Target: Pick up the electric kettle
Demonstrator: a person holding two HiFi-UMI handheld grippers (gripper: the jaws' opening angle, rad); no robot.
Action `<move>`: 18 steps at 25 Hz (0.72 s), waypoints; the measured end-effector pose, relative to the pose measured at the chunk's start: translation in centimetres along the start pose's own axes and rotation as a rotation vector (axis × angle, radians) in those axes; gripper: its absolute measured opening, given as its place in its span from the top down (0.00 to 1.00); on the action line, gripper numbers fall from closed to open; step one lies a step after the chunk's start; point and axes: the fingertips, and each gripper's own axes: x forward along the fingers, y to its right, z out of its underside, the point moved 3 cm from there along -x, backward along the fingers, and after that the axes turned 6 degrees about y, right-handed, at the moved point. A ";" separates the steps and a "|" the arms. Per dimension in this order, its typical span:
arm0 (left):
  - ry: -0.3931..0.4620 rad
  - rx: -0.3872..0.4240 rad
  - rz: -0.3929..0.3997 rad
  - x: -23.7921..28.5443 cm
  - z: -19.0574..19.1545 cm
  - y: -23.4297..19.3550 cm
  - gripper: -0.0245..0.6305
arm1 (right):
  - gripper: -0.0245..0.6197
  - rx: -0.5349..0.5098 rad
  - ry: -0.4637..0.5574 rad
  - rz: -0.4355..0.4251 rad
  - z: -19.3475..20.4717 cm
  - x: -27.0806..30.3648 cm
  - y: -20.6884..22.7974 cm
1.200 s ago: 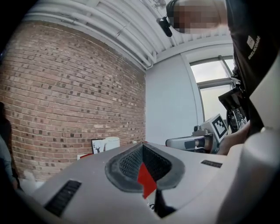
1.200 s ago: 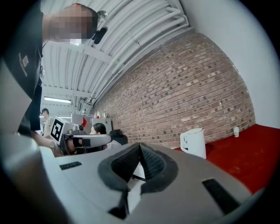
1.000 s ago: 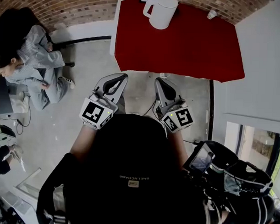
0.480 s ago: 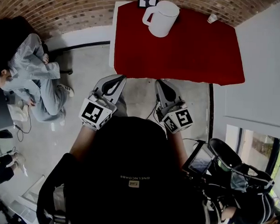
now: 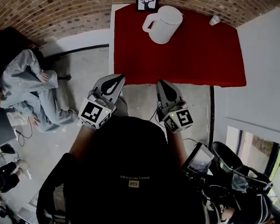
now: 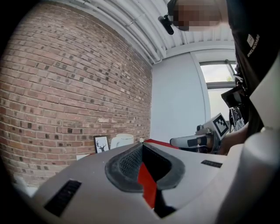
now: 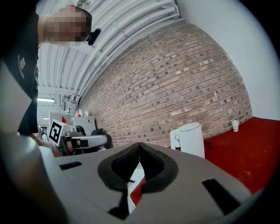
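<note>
A white electric kettle with its handle to the left stands at the far side of a red table; it shows small in the left gripper view and larger in the right gripper view. My left gripper and right gripper hover side by side at the table's near edge, well short of the kettle. Both point level toward the brick wall. Each has its jaws shut with nothing between them.
A framed deer picture leans on the brick wall behind the kettle. A small white cup sits at the table's far right. A person sits on the floor at left. A white wall borders the table's right side.
Both grippers and the camera have moved forward toward the table; their tips now reach its near edge. The kettle sits lower in the head view. Jaws stay shut.
</note>
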 end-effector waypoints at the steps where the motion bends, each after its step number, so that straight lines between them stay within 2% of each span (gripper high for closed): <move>1: -0.004 -0.001 0.002 0.3 0.0 -0.8 0.96 | 0.95 0.006 0.003 0.004 0.0 0.8 0.2; 7: -0.021 -0.012 0.014 2.1 -0.1 -5.2 0.96 | 0.95 0.049 0.023 0.008 -0.4 5.3 0.8; 11: -0.027 -0.032 0.026 3.0 0.4 -7.9 0.96 | 0.95 0.032 -0.028 0.047 0.5 7.4 1.5; 18: -0.030 -0.056 0.059 4.5 0.3 -13.2 0.96 | 0.95 0.020 -0.031 0.092 0.0 12.4 2.1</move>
